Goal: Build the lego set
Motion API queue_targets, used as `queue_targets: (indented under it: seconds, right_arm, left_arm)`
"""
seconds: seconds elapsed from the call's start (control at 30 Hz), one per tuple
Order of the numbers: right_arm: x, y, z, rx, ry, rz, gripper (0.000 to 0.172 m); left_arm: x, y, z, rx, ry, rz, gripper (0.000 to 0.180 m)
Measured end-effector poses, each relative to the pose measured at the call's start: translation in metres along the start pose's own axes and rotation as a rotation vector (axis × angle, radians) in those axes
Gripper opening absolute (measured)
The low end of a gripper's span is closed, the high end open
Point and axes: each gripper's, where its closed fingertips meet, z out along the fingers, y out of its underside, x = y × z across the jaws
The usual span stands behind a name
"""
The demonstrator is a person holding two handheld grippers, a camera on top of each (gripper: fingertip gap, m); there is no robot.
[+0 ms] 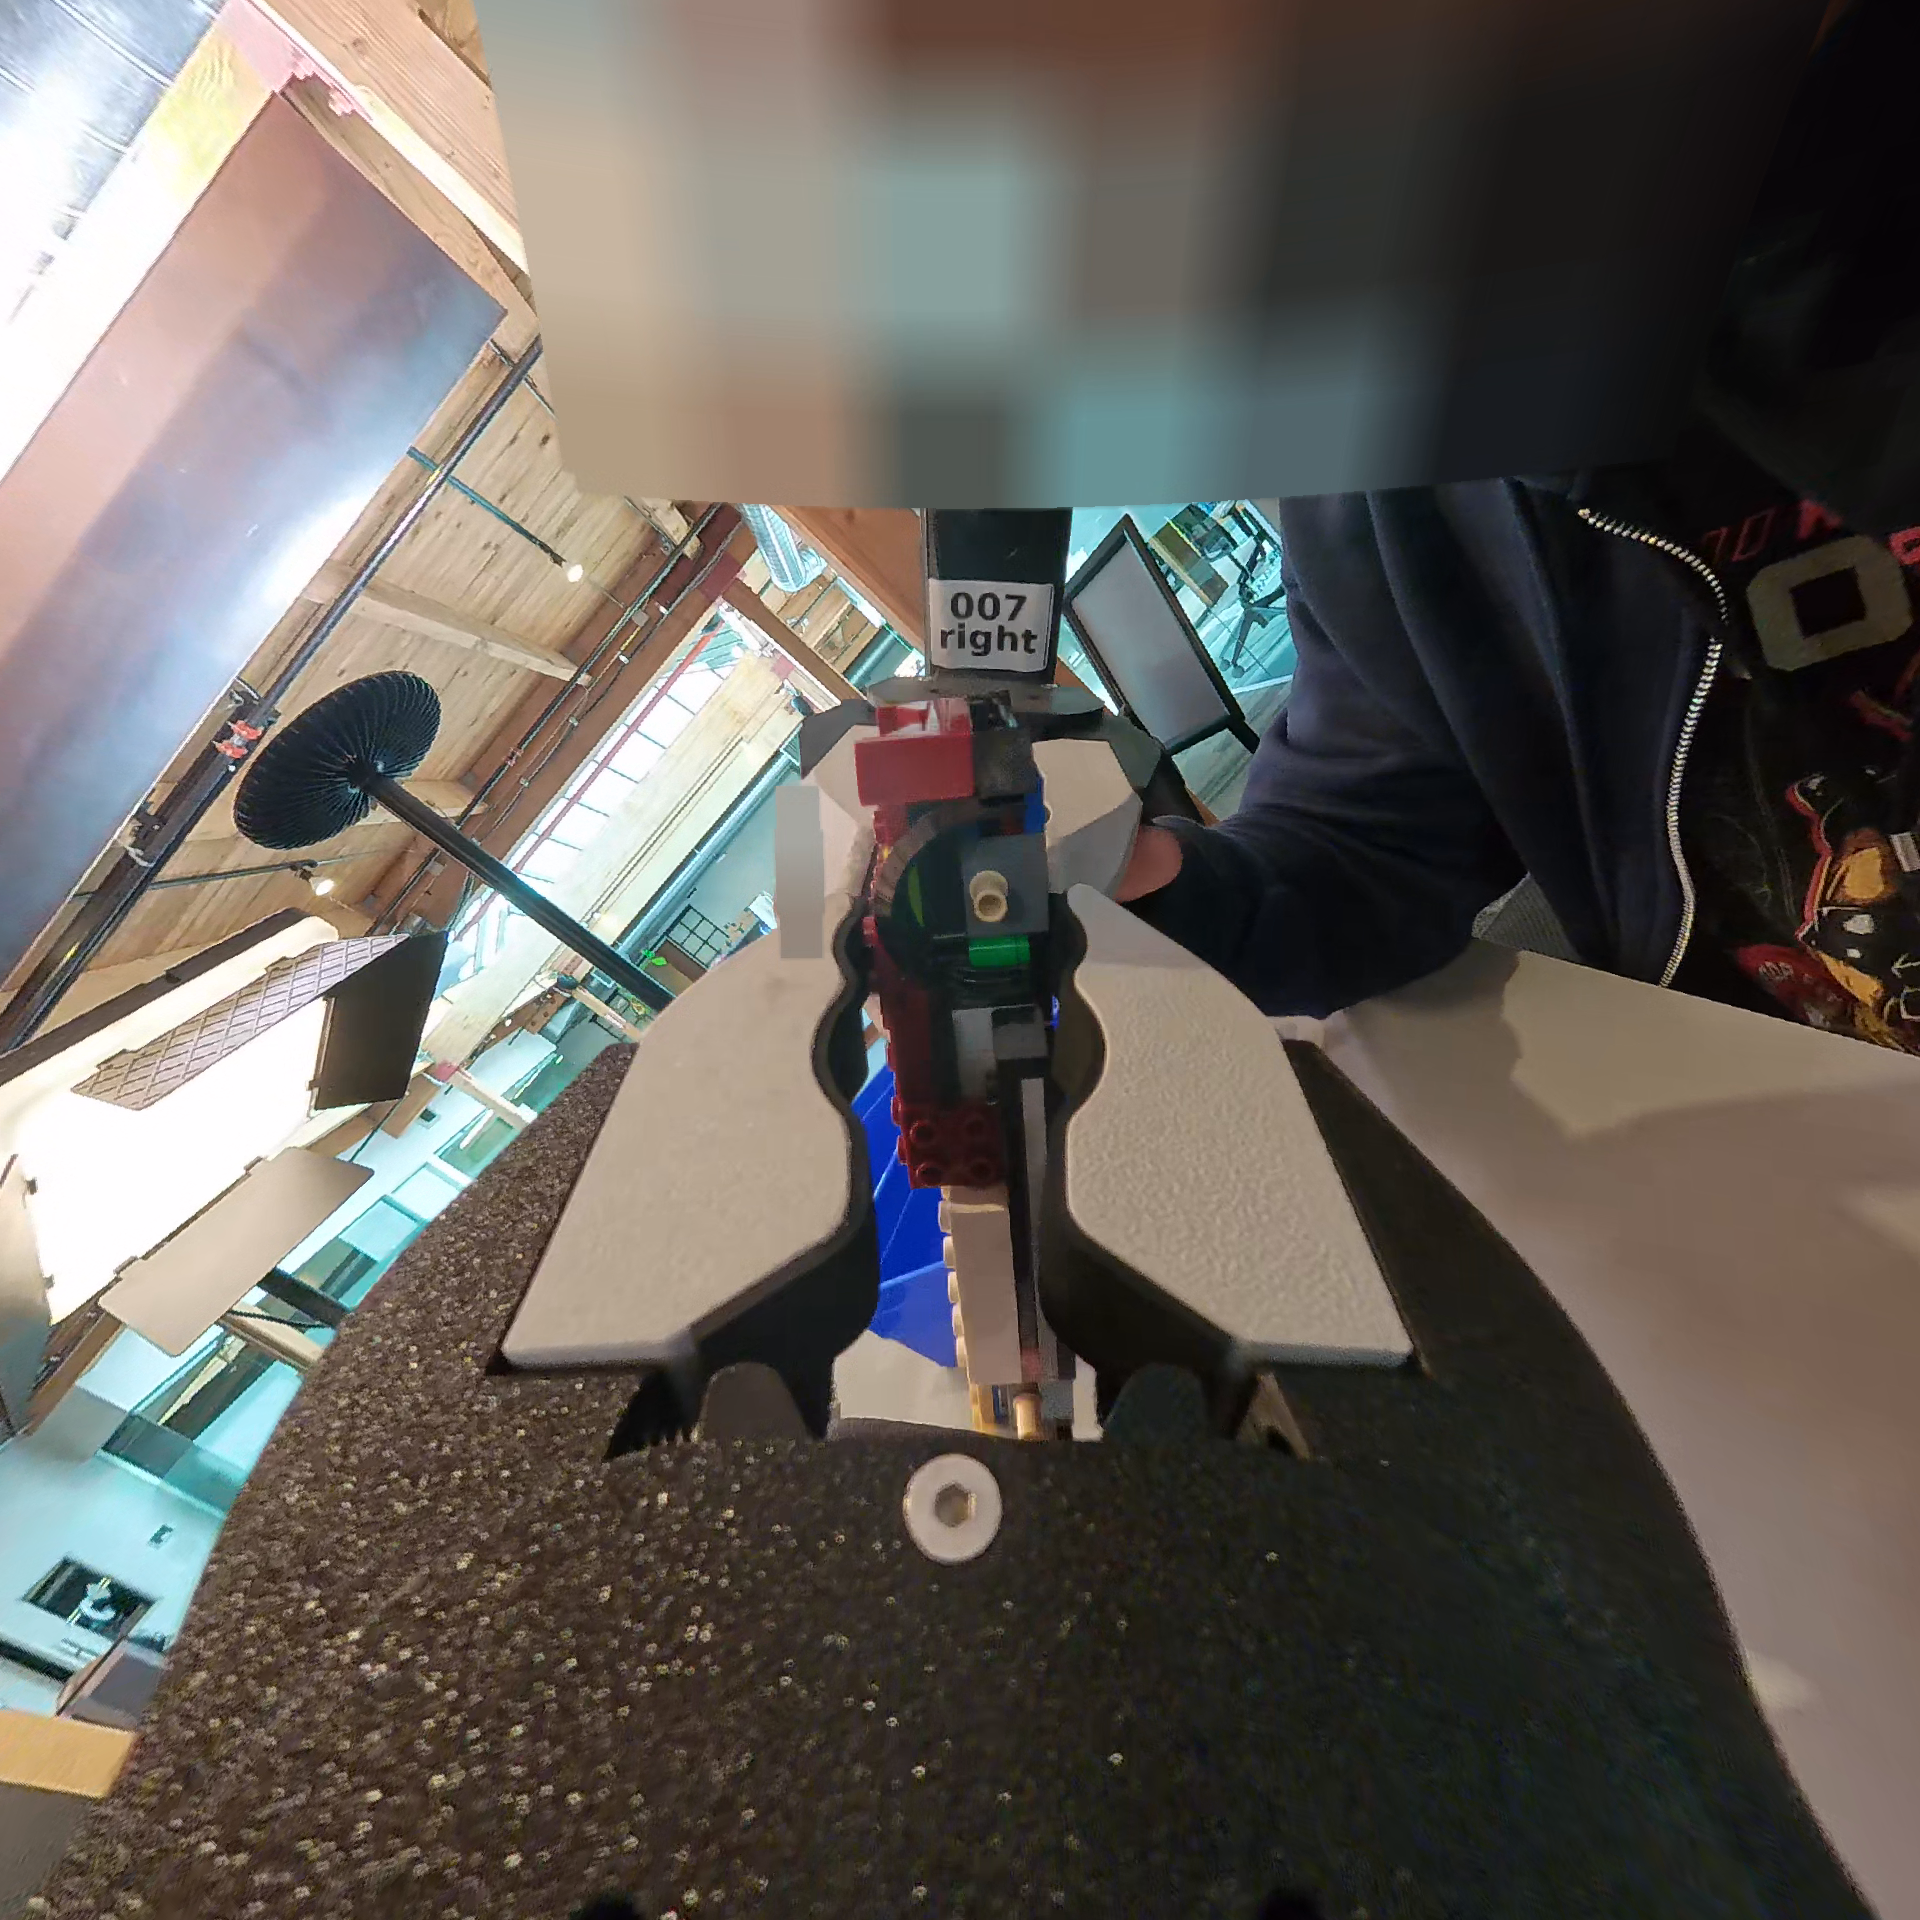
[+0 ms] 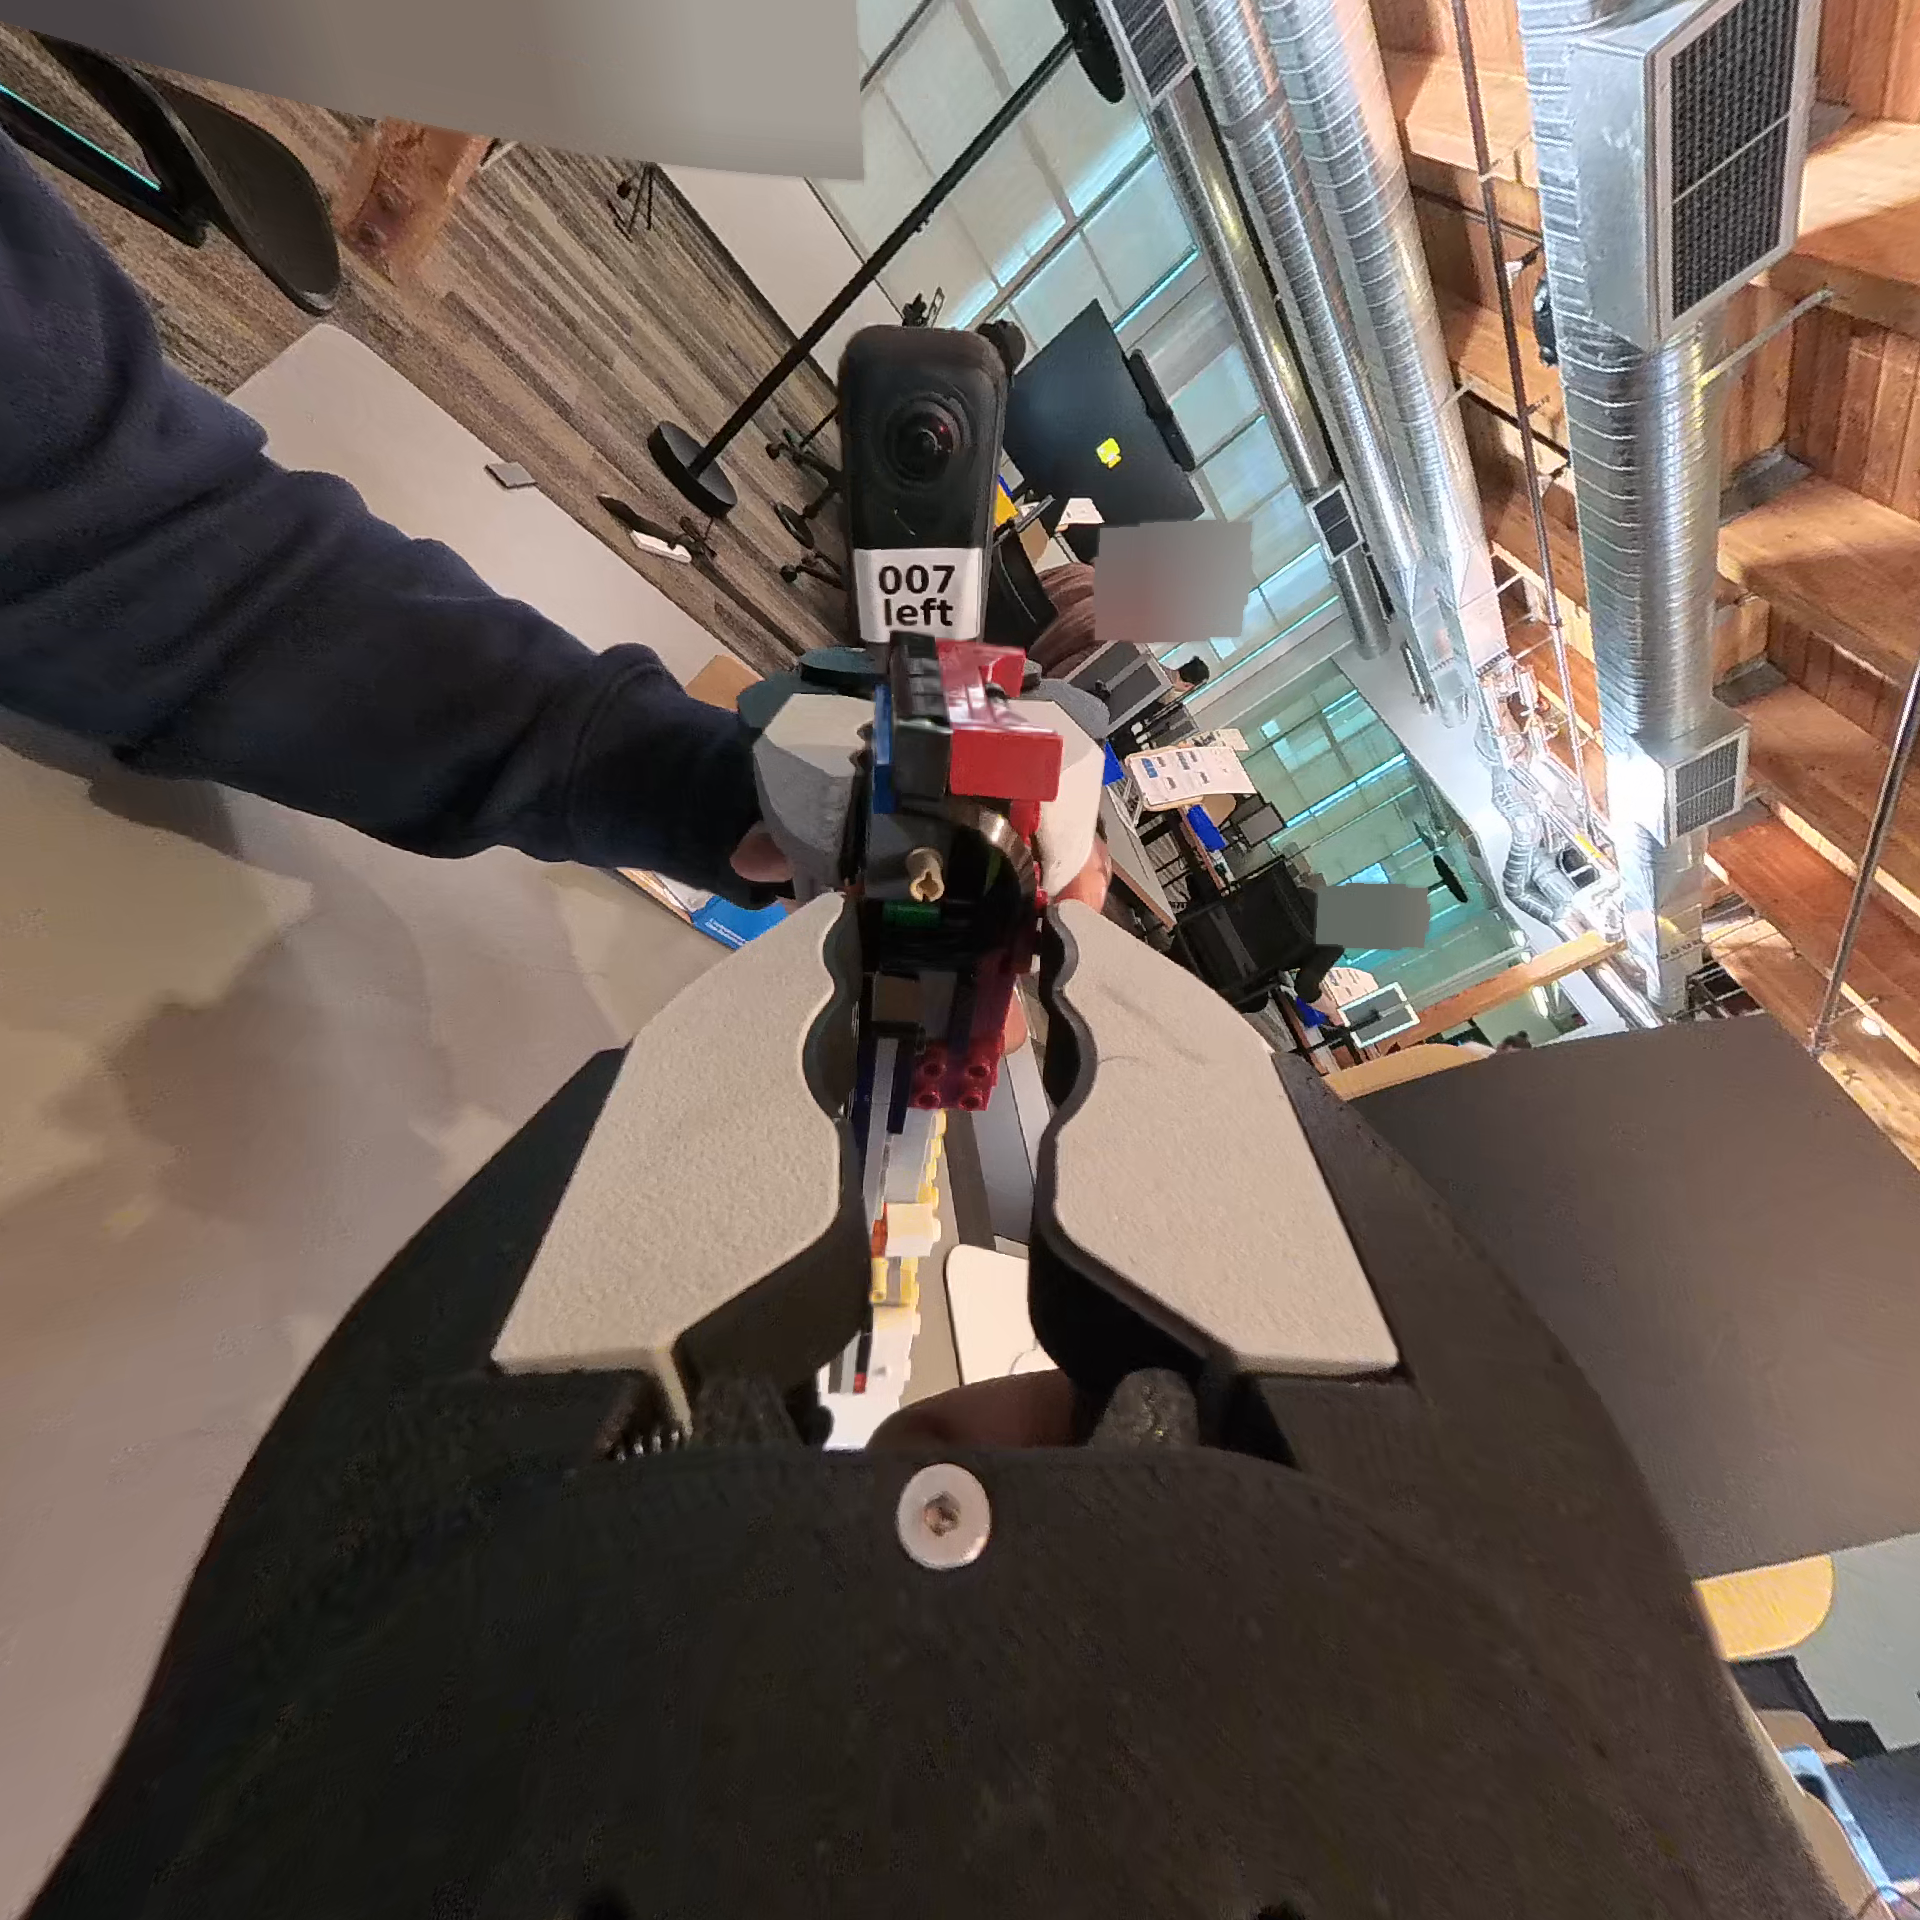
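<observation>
Item: one multicoloured toy-brick assembly [image 1: 961, 997], mid-frame in both views, held off the grey counter [image 1: 1662, 1195] between two facing tools, left tool [image 1: 961, 935] and right tool [image 2: 940, 935] each clamped on an end; handling advice: keep both grips square and even, no twisting.

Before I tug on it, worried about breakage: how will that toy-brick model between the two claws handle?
The brick model is probably stiff yet fragile: many small snapped-together pieces could pop apart. It looks light, being plastic. The red brick juts sideways, so it may snag or break off first.
</observation>
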Motion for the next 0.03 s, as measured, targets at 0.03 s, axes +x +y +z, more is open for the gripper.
queue_targets:
  seconds: [0.03]
  right_arm:
    - [-0.0006, 0.0002, 0.0000, -0.004, -0.002, -0.005, 0.032]
  left_arm:
    - [0.0006, 0.0013, -0.0001, -0.010, 0.003, 0.001, 0.032]
